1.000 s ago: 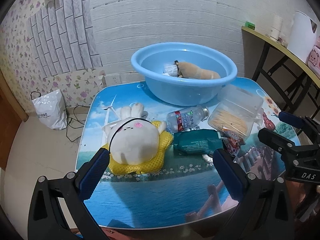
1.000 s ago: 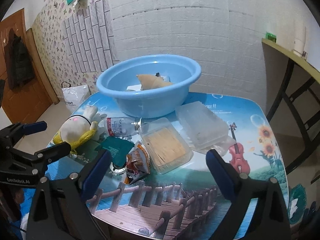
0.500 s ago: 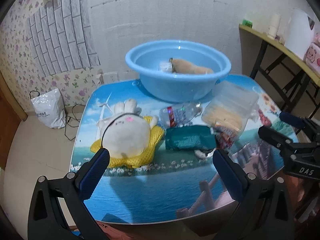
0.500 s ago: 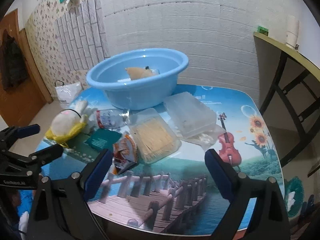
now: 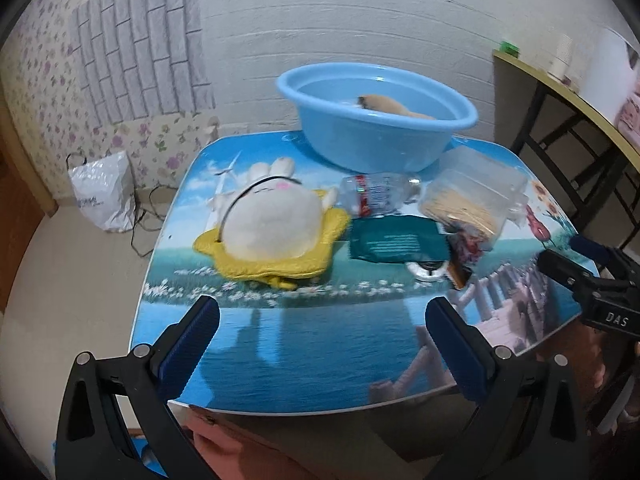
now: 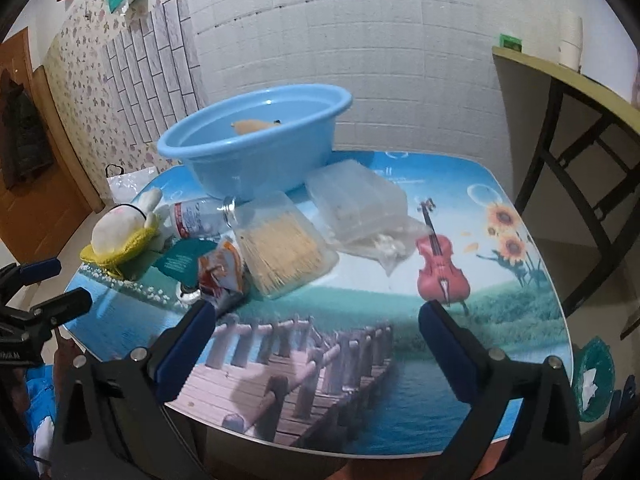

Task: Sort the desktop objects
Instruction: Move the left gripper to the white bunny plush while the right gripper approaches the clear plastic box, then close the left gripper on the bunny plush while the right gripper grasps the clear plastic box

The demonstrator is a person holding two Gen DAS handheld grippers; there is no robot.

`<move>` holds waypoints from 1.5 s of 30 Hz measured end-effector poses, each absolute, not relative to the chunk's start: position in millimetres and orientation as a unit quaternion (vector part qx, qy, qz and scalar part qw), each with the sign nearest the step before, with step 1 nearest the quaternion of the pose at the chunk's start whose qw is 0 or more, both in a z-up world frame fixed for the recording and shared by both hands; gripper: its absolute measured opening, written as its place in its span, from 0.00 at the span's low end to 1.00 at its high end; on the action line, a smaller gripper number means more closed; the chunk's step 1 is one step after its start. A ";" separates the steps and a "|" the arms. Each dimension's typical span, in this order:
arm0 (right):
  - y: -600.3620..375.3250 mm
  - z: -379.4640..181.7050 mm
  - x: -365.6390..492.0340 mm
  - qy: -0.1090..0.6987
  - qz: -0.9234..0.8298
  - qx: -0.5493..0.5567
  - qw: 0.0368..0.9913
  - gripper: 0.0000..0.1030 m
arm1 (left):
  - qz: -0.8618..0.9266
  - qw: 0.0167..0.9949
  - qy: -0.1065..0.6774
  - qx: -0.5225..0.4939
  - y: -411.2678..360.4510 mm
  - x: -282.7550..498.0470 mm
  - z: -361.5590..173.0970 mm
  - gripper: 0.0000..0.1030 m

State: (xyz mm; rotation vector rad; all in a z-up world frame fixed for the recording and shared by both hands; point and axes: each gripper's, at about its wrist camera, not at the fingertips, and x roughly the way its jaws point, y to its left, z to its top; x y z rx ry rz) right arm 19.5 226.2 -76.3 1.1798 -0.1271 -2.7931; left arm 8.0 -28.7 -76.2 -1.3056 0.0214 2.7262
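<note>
Left wrist view: we hold both claws spread and empty over the near edge of the counter (image 5: 304, 360).
Our left claw (image 5: 320, 320) faces the plush rabbit (image 5: 272, 220); our right claw (image 6: 316, 320) faces the toothpick box (image 6: 284, 248), near the blue basin (image 6: 256, 148).

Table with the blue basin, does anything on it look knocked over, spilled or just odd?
The plastic bottle lies on its side on the table, uncapped as far as the right wrist view shows, beside the plush rabbit. No spill shows. The clear box of sticks sits tilted against a crumpled snack packet. The blue basin stands upright.
</note>
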 end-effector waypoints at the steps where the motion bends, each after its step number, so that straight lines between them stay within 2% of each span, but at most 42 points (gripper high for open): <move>1: 227.5 -76.1 19.5 -0.043 -0.920 0.387 0.052 1.00 | 0.901 0.054 0.001 -0.431 -33.5 6.6 -76.8 1.00; 15: 256.6 -65.8 -4.6 -0.048 -0.929 0.367 0.032 1.00 | 0.905 0.029 -0.030 -0.422 -65.1 -35.5 -71.9 1.00; 23: 263.5 -65.4 -32.2 -0.041 -0.925 0.375 0.036 1.00 | 0.895 0.031 -0.035 -0.443 -59.2 -64.1 -84.7 1.00; 27: 261.4 -71.2 -48.4 -0.035 -0.923 0.380 0.051 0.96 | 0.886 0.025 -0.039 -0.461 -58.0 -78.4 -95.5 1.00; 35: 260.4 -85.8 -71.0 -0.024 -0.917 0.395 0.054 0.95 | 0.875 0.033 -0.040 -0.481 -53.4 -90.2 -110.4 1.00; 40: 258.3 -92.0 -80.7 -0.021 -0.911 0.407 0.065 0.83 | 0.872 0.035 -0.047 -0.485 -52.8 -93.2 -112.8 1.00; 42: 257.7 -94.5 -81.9 -0.023 -0.906 0.415 0.076 0.70 | 0.870 0.035 -0.062 -0.487 -56.4 -92.8 -112.0 0.99; 43: 257.8 -94.6 -81.6 -0.027 -0.905 0.417 0.079 0.66 | 0.870 0.035 -0.067 -0.488 -58.2 -92.2 -111.3 0.97; 45: 258.6 -93.7 -78.4 -0.027 -0.906 0.415 0.078 0.64 | 0.872 0.030 -0.064 -0.485 -59.8 -90.4 -108.7 0.82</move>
